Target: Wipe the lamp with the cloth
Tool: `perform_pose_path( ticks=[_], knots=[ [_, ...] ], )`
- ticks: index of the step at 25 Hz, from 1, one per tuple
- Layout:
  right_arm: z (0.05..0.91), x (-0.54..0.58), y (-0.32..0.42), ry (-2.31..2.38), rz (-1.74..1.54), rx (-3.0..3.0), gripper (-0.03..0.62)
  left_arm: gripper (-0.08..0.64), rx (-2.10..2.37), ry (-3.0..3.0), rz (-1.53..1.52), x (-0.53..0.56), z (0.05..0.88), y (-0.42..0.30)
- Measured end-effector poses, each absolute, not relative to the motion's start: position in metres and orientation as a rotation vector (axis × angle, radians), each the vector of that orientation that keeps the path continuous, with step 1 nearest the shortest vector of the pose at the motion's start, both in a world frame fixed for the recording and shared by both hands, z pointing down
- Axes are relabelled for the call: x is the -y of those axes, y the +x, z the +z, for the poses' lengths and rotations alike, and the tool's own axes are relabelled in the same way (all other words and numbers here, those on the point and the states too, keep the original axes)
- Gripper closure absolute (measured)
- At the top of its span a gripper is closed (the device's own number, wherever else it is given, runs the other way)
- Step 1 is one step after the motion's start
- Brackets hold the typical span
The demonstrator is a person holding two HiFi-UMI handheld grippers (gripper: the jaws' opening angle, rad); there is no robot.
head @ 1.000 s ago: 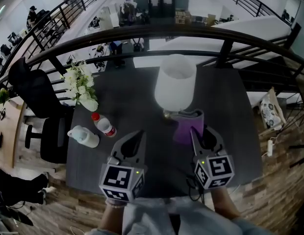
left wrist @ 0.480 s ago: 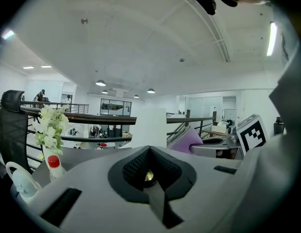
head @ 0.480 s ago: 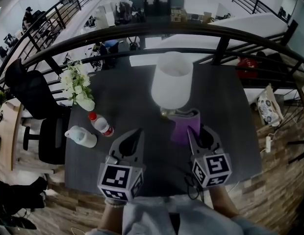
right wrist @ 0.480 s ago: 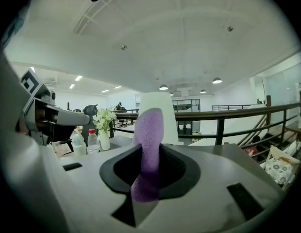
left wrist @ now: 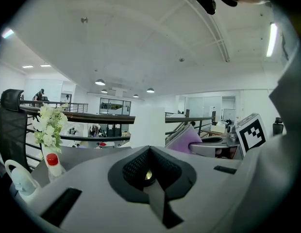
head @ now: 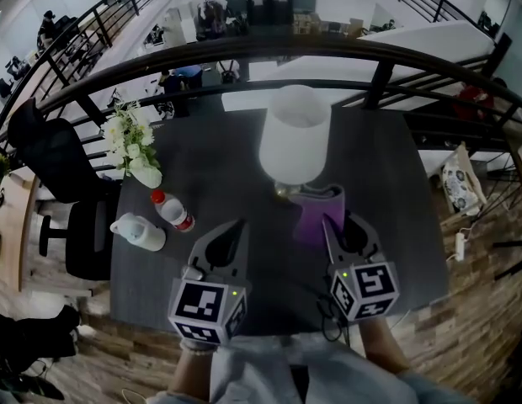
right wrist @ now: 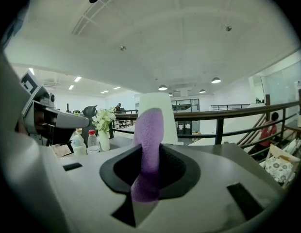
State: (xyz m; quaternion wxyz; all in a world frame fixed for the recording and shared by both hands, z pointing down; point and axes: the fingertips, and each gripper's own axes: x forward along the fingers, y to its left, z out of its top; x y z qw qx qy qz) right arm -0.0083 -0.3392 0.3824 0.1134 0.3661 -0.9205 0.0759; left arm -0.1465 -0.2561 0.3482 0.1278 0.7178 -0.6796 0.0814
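Note:
The lamp (head: 295, 137) has a white shade and stands on the dark table (head: 202, 167), its small base just beyond the purple cloth (head: 316, 215). My right gripper (head: 343, 228) is shut on the cloth, which sticks up between its jaws (right wrist: 148, 130) in front of the lamp shade (right wrist: 167, 115). The cloth's far end is close to the lamp's base. My left gripper (head: 230, 241) is shut and holds nothing, a little left of the right one. In the left gripper view the shade (left wrist: 143, 125) and cloth (left wrist: 187, 140) lie ahead of its closed tips (left wrist: 149, 150).
A vase of white flowers (head: 135, 154), a red-capped bottle (head: 175, 213) and a white jug (head: 139, 232) lying on its side are on the table's left part. A black chair (head: 67, 183) stands left of the table. A dark railing (head: 244, 57) runs behind it.
The head view has shifted slightly. Both grippers and the cloth keep their places relative to the lamp.

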Motion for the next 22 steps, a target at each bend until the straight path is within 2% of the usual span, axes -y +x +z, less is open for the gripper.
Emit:
perform_pose_path(
  ticks=[22],
  knots=[
    [0.3866,0.3344,-0.0087,1.034,0.208,2.678,0.499,0.551,1.968,2.089,0.241,0.2551,0.3529,-0.1452]
  ],
)
